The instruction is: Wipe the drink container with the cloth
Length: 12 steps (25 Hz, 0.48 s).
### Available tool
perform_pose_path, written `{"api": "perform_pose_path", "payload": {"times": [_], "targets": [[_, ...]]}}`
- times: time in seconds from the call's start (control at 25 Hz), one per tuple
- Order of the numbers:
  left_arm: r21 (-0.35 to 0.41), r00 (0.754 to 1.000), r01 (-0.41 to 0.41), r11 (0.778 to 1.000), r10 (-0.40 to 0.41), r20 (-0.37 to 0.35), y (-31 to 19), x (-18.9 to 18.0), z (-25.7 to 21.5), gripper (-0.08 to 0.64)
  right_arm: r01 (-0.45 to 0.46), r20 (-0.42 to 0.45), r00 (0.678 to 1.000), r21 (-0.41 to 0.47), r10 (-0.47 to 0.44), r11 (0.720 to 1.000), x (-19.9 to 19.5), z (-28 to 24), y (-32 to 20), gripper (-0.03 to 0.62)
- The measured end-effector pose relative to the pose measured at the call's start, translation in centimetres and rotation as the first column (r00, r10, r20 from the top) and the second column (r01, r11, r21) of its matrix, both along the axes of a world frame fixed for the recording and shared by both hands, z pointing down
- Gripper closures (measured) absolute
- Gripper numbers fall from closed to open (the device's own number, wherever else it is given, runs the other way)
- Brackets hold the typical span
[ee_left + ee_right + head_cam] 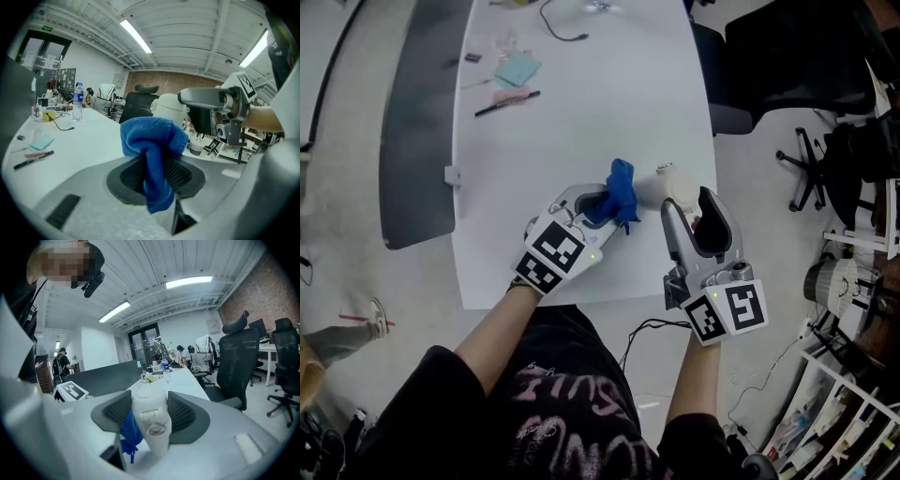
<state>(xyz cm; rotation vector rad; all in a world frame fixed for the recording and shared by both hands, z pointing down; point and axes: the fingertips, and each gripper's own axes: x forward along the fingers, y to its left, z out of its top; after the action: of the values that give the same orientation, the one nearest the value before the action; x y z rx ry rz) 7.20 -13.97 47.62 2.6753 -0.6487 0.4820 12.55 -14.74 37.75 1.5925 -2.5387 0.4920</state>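
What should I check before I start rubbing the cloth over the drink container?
1. Grip on the blue cloth: the left gripper is clamped on it, ok.
2. Grip on the drink container: the right gripper jaws are closed on its sides, ok.
3. Cloth right beside the container in the head view: ok.
4. Cloth touching the container: cannot tell.
5. The pen lies far off on the table: ok.

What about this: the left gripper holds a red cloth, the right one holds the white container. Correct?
Not quite. The cloth is blue, not red; the left gripper view shows it. The left gripper holds it and the right gripper holds the white container.
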Motion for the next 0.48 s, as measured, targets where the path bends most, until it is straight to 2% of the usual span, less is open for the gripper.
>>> {"api": "perform_pose_path", "payload": {"times": [0.2,0.48], "targets": [[0.058,1.0,0.002,0.998,-0.002,0.005,0.0,-0.5,-2.7,0.462,0.008,0.012,1.0,0.01,-0.008,1.0,0.0,0.0,0.2,0.337],[0.121,0.999,-0.041,0.992,0.04,0.008,0.1,0.8,-5.4,0.462,0.012,0.029,0.999,0.018,-0.013,1.0,-0.1,0.0,0.1,0.336]]}}
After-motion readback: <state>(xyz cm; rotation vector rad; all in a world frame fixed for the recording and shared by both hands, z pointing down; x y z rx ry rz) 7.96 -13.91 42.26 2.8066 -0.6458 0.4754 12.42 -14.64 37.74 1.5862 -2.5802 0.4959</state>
